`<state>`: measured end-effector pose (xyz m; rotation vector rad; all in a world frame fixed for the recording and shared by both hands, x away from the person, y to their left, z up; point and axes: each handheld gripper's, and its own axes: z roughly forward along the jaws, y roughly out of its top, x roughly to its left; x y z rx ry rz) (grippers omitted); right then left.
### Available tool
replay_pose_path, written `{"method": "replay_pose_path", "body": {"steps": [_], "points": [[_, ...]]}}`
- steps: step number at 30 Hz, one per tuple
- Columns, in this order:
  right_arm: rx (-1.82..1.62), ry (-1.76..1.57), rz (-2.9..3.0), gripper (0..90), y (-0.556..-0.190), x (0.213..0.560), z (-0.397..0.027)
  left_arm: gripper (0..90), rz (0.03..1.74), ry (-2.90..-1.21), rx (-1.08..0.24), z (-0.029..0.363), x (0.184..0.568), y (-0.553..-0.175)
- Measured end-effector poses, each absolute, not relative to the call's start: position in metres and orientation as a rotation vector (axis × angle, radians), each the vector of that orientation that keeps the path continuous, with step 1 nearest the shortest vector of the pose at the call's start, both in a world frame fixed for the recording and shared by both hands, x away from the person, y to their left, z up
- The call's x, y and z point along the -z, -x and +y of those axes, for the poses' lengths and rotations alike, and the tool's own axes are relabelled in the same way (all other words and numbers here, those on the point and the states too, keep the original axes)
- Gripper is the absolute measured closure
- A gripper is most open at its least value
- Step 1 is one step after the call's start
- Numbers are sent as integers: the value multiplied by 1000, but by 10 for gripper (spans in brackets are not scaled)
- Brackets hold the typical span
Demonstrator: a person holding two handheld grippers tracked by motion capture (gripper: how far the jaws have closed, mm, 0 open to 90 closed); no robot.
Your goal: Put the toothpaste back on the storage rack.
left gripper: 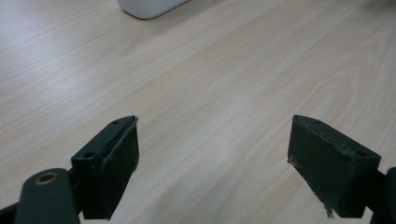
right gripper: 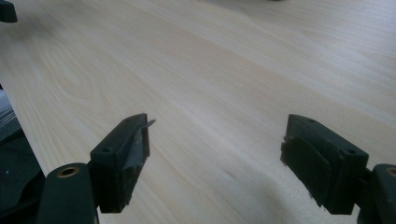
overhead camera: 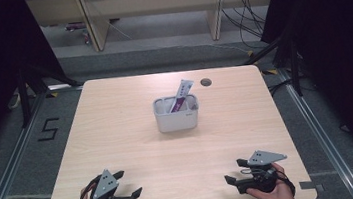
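A white divided holder (overhead camera: 176, 113) stands at the middle of the light wooden table (overhead camera: 118, 136). A purple and white tube (overhead camera: 180, 96) leans out of its back right part. My left gripper (overhead camera: 127, 183) rests near the front left edge, held in a hand, jaws wide open with nothing between them. My right gripper (overhead camera: 235, 171) sits near the front right edge, also open and empty. In the left gripper view the left gripper (left gripper: 212, 149) points over bare wood toward the holder's base (left gripper: 149, 7). In the right gripper view the right gripper (right gripper: 215, 149) faces bare tabletop.
A round cable hole (overhead camera: 206, 82) lies in the table behind the holder. Black stands and cables sit on the floor at both sides, with wooden furniture legs beyond the far edge. A "5" mark (overhead camera: 48, 129) is on the floor at left.
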<state>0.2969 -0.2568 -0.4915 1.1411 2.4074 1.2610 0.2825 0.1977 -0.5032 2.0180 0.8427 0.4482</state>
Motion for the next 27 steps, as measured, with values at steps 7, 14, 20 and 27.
{"method": "replay_pose_path", "body": {"steps": [7, 14, 20, 27], "points": [[-1257, -1125, 2398, 237, -298, 492, -257, 162, 850, -2045, -436, 196, 506, -274], [-1262, -1123, 2399, 237, -298, 492, -257, 161, 854, -2070, -429, 198, 508, -270], [-1259, -1136, 2409, 236, -297, 492, -257, 161, 876, -2075, -440, 200, 510, -271], [-1258, -1137, 2409, 235, -297, 492, -257, 163, 853, -2107, -434, 201, 509, -272]]}}
